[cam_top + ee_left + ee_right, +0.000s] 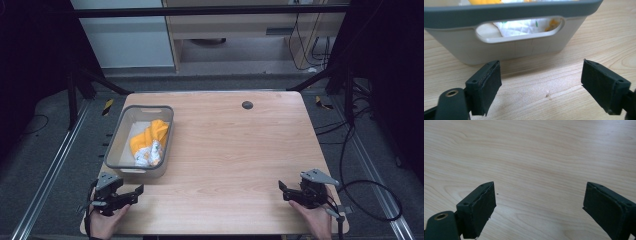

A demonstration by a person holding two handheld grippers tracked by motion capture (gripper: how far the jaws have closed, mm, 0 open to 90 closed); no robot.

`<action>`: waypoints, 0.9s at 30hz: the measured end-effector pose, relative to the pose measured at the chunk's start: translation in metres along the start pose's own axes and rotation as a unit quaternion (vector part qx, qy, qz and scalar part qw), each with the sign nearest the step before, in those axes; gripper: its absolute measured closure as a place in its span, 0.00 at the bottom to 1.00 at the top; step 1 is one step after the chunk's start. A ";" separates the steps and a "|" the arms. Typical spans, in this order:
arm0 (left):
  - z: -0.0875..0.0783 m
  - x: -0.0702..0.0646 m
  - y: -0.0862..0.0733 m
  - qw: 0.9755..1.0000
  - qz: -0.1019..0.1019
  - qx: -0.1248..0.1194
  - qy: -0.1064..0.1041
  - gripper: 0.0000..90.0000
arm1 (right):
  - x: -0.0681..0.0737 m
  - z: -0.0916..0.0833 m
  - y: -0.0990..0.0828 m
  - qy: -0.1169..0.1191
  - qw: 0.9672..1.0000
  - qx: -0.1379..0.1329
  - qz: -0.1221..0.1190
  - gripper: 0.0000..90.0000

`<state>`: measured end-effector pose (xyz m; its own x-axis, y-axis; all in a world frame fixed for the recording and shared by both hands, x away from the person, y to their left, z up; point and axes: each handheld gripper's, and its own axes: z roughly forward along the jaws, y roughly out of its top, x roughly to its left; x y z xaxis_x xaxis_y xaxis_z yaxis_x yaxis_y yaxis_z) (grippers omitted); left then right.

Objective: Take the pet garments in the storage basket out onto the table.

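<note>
A grey plastic bin stands on the left part of the wooden table. Inside it lies a bundle of orange and white cloth. In the left gripper view the bin's near wall fills the top, and white patterned cloth shows through its handle slot. My left gripper rests open at the front left corner, just short of the bin; its jaws stand wide apart over bare wood. My right gripper is open at the front right, jaws spread above bare tabletop.
A small dark round cap sits in the table near its far edge. Black cables trail off the right side onto the floor. Metal frame rails run along both sides of the table.
</note>
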<state>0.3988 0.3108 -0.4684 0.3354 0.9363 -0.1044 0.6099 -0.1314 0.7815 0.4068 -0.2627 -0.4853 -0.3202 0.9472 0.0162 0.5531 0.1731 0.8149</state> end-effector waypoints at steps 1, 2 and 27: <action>-0.001 -0.001 0.000 1.000 0.001 -0.001 -0.001 0.20 | -0.001 0.000 -0.001 -0.005 1.000 0.004 -0.006 0.12; -0.001 -0.001 0.000 1.000 0.001 -0.001 -0.001 0.20 | -0.001 0.000 -0.001 -0.005 1.000 0.004 -0.006 0.12; -0.023 -0.010 0.017 0.999 0.001 -0.044 -0.022 0.21 | -0.011 -0.002 -0.004 -0.018 1.000 0.001 -0.005 0.12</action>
<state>0.3892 0.3062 -0.4403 0.3685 0.9208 -0.1279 0.5448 -0.1025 0.8323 0.4068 -0.2738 -0.4873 -0.2985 0.9543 -0.0131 0.5521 0.1838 0.8133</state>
